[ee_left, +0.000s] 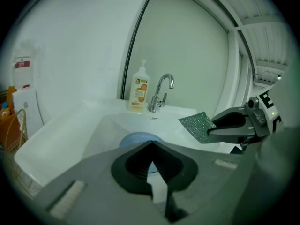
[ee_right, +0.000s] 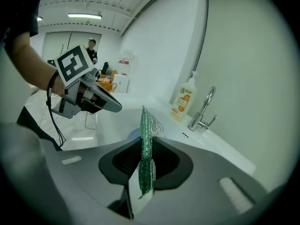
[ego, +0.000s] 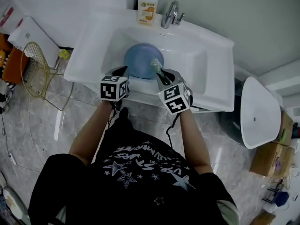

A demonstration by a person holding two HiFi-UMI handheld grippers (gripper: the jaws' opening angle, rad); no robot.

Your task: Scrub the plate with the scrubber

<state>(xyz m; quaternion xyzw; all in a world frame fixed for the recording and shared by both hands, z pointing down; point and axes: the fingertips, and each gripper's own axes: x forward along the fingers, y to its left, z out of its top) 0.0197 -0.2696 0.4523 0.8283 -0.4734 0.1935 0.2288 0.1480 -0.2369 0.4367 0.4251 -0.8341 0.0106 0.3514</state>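
You stood at the white sink (ego: 213, 60) with both grippers over its near edge. The blue plate (ego: 140, 60) sat in the basin, just past the tips of both tools. Left gripper (ego: 123, 72): jaws were closed, tips meeting, nothing seen between them. It was at the plate's near-left rim. From the left gripper view the plate showed just beyond the tips, but you couldn't tell if they touched it.

Right gripper (ego: 162, 78): jaws were clamped on the green scrubber (ego: 157, 65). It stood on edge between the jaws and stuck out past the tips. In the head view the scrubber's free end was over the plate's right rim; contact was unclear. The left gripper view showed the scrubber held up above the basin, off to the right of the plate.

The two grippers were side by side, near each other but not touching. The faucet (ego: 171, 14) and the soap bottle (ego: 147, 6) with an orange label stood at the back rim of the sink, beside each other. A wire rack (ego: 35, 64) was on the floor left of the sink.
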